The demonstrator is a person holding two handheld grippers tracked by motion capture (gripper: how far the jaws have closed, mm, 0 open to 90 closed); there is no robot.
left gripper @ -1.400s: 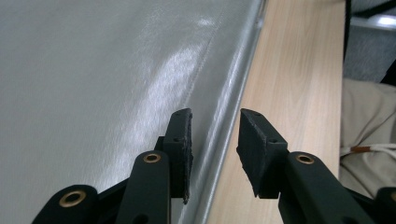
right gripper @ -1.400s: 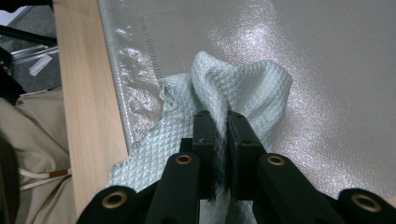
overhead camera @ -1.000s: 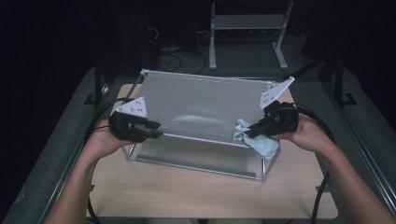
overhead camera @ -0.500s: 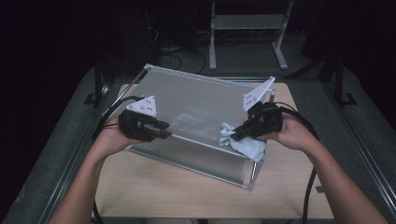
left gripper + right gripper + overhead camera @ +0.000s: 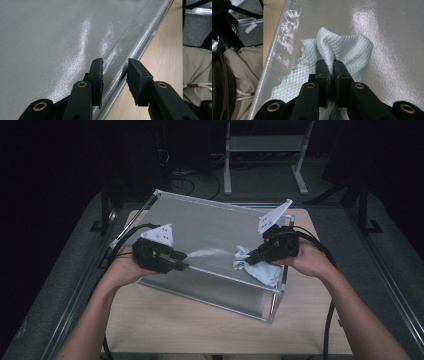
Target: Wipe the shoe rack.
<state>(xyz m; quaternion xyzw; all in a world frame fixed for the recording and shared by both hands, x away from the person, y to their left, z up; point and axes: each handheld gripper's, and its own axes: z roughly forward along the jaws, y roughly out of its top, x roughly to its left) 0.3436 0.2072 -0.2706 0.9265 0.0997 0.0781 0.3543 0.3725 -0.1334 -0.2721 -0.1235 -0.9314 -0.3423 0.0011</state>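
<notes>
Right gripper [image 5: 329, 67]: its 2 jaws are pressed together on a bunched fold of the pale mint cloth [image 5: 347, 50], pinching it tight.
Cloth: waffle-textured with a scalloped edge, it lies on the near right part of the silver panel [image 5: 215, 235]; in the high view the cloth [image 5: 257, 270] spreads from the right gripper [image 5: 250, 257] toward the panel's near right corner.
Left gripper [image 5: 115, 72]: the jaws straddle the panel's rounded metal edge, 1 jaw over the textured sheet and 1 on the outer side; a visible gap remains on both sides of the rim, and the jaws have just been opening a little.
Left gripper in the high view [image 5: 180, 262]: it sits at the panel's near left edge, held in the person's left hand [image 5: 122, 270].
Right hand [image 5: 307, 260]: it wraps the right gripper at the panel's right side.
Panel: a framed, shiny grey sheet, tilted so its far edge stands higher, turned at an angle on the wooden surface [image 5: 175, 325].
Surface: light wood, bare in front of the panel.
</notes>
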